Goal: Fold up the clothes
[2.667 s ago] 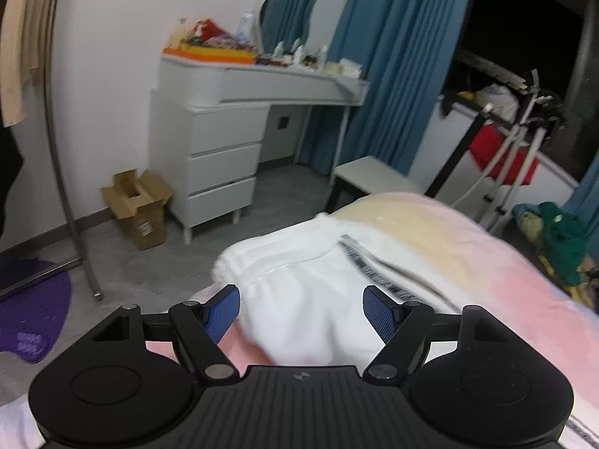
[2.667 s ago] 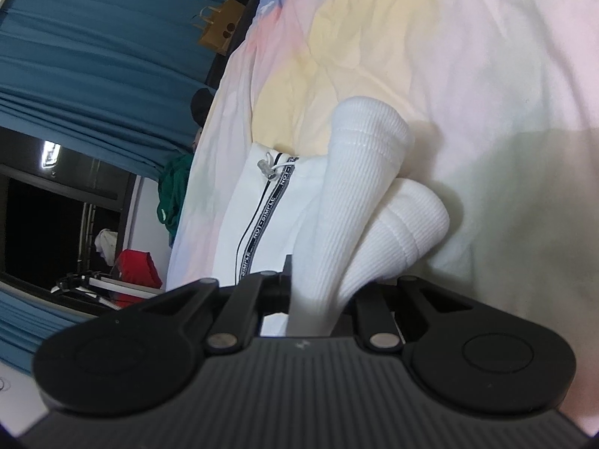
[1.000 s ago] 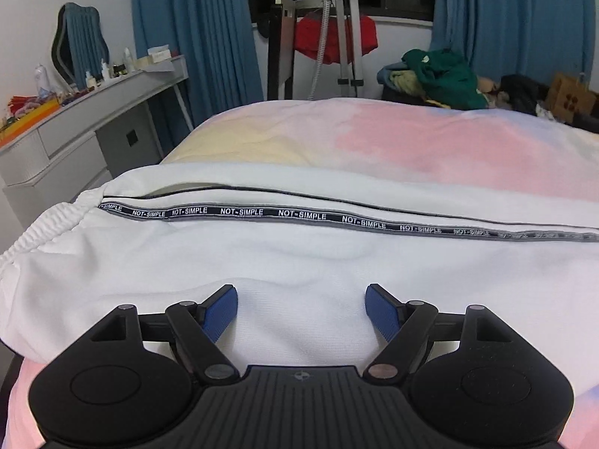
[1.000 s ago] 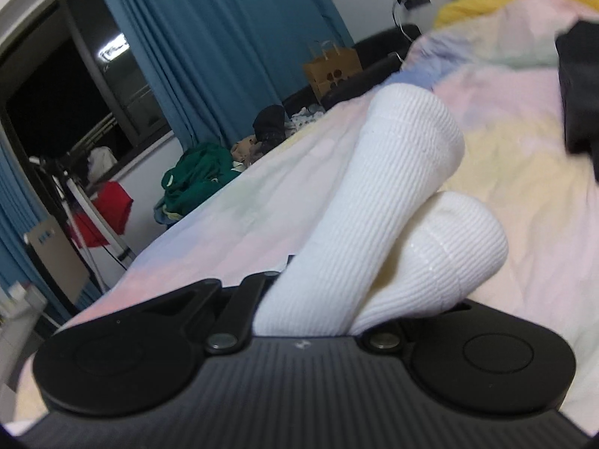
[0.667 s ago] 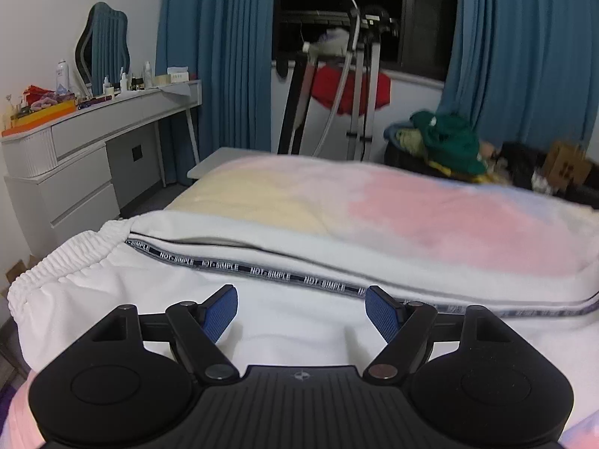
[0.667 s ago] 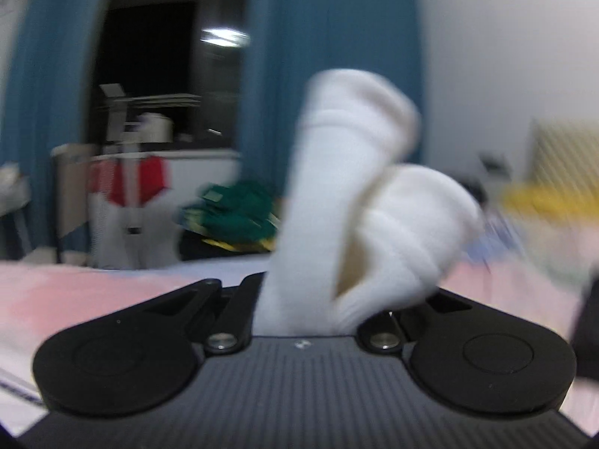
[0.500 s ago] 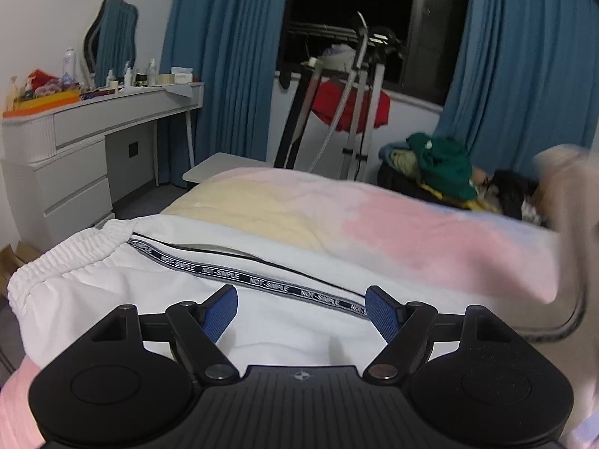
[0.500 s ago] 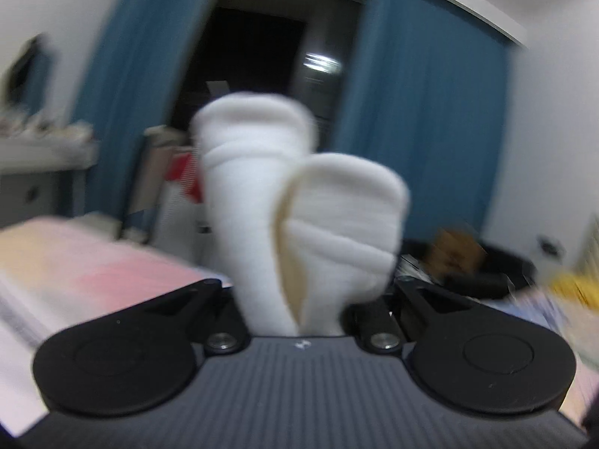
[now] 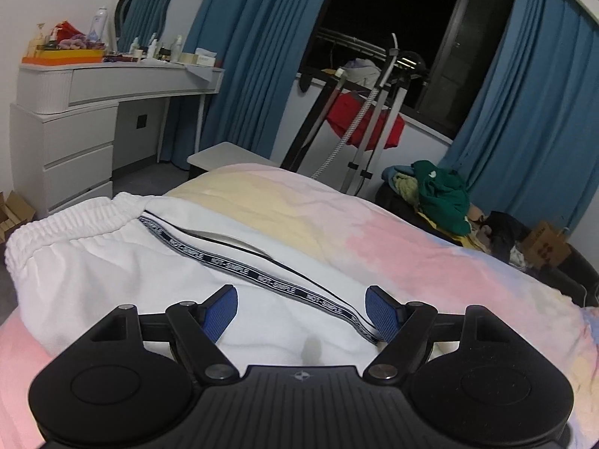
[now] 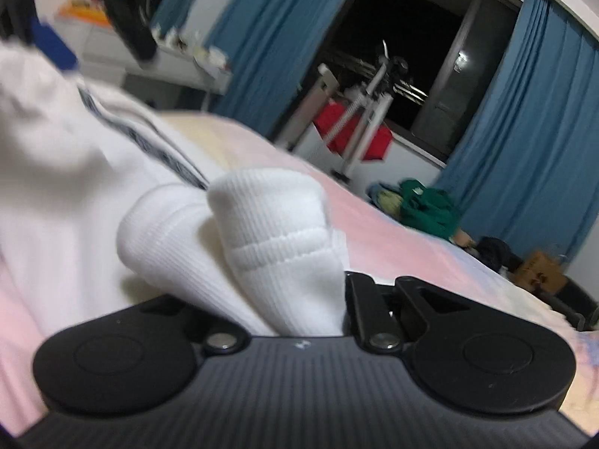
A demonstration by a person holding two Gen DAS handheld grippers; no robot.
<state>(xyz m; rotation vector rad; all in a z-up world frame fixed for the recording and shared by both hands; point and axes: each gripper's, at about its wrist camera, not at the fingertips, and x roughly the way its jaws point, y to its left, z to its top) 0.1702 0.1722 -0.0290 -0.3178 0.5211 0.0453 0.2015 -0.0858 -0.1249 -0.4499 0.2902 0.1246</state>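
White sweatpants (image 9: 112, 258) with a black "NOT-SIMPLE" side stripe (image 9: 243, 269) lie on the pastel bed cover (image 9: 393, 247), elastic waistband at the left. My left gripper (image 9: 301, 312) is open just above the pants, blue pads either side of the stripe. My right gripper (image 10: 284, 292) is shut on the two white ribbed leg cuffs (image 10: 262, 235), held over the pants body (image 10: 56, 172). Its fingertips are hidden by the cloth. The left gripper shows blurred at the right wrist view's top left (image 10: 56, 48).
A white dresser (image 9: 75, 119) with bottles stands left of the bed. A drying rack with a red cloth (image 9: 367, 123), a green clothes pile (image 9: 441, 194) and a cardboard box (image 9: 546, 250) stand behind the bed, before blue curtains.
My right gripper has swung the leg cuffs up and over toward the waistband end. The left gripper stayed open and tilted, so the waistband now lies at its left.
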